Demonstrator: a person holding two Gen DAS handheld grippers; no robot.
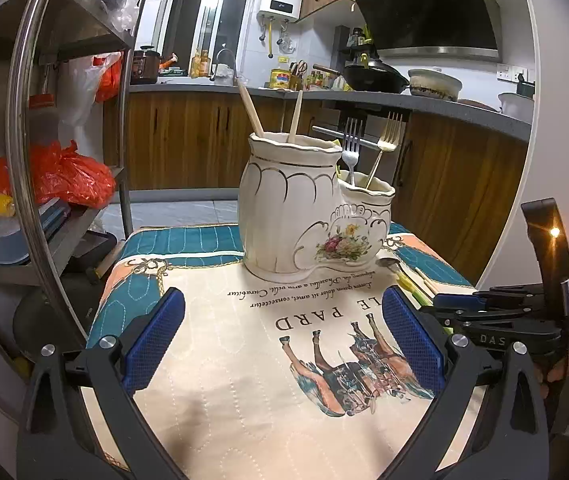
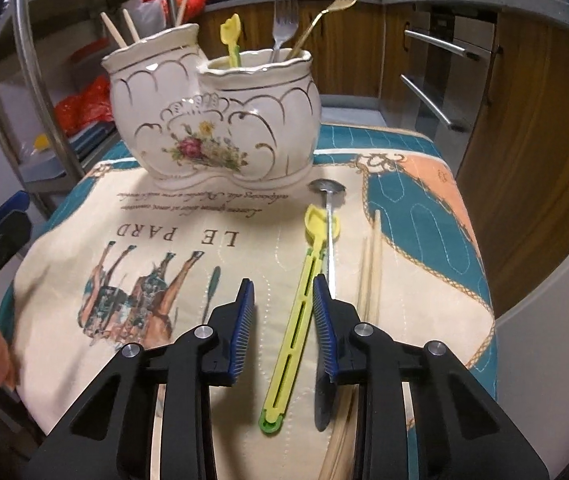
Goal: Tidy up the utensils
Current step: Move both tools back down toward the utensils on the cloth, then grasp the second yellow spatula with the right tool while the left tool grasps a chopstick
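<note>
Yellow spoon (image 2: 299,312) between tongs (image 2: 283,306), perhaps untouched

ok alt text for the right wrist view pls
The right gripper straddles the handle of a yellow plastic spoon lying on a printed cloth, its pads not yet pressing on it. A metal spoon and chopsticks lie alongside; behind stands a two-compartment ceramic holder with forks.

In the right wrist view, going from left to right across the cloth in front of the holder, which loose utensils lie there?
Yellow-green plastic spoon between the open fingers of the right gripper → metal spoon, its handle running under the right-hand finger → pair of pale chopsticks.
</note>
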